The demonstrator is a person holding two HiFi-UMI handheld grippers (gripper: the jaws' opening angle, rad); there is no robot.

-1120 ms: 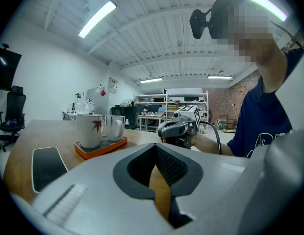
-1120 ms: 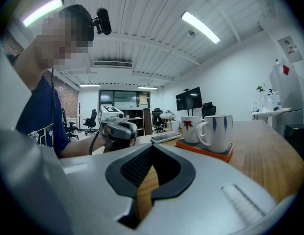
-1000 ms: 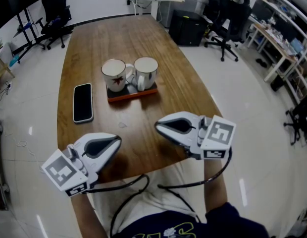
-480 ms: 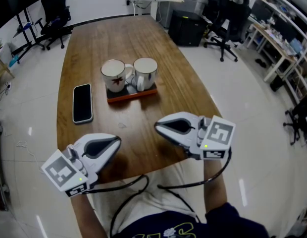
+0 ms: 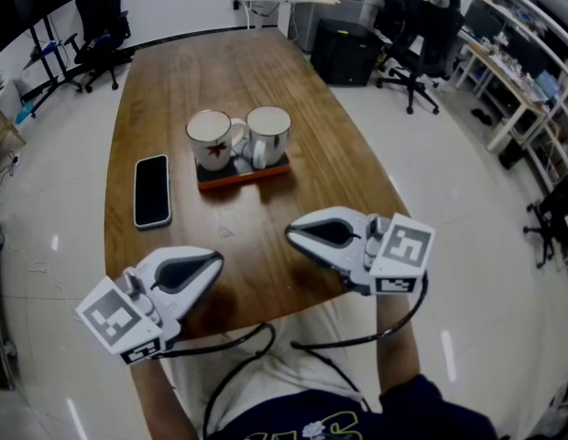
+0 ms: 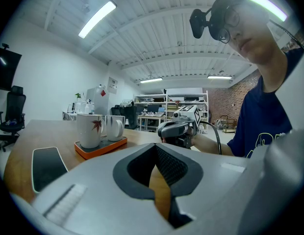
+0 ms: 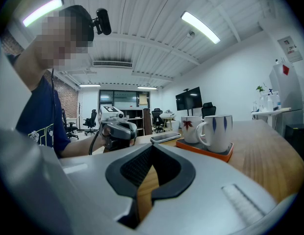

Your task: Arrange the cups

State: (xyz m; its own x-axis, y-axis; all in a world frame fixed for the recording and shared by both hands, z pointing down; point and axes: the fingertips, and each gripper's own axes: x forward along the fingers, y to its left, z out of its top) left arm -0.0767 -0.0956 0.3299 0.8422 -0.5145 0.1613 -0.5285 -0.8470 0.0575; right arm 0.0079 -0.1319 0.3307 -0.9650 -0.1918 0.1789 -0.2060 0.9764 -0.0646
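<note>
Two white mugs stand side by side on an orange tray (image 5: 245,176) in the middle of the wooden table (image 5: 220,81). The left mug (image 5: 210,139) (image 6: 89,129) (image 7: 190,128) bears a red leaf. The right mug (image 5: 269,134) (image 6: 114,127) (image 7: 218,131) has blue marks. My left gripper (image 5: 216,258) (image 6: 162,212) is shut and empty at the near left table edge. My right gripper (image 5: 291,235) (image 7: 142,204) is shut and empty at the near right edge. The two grippers point toward each other, both well short of the tray.
A black phone (image 5: 153,191) (image 6: 45,164) (image 7: 165,137) lies flat on the table left of the tray. Office chairs (image 5: 101,21) and desks (image 5: 518,81) stand on the white floor around the table.
</note>
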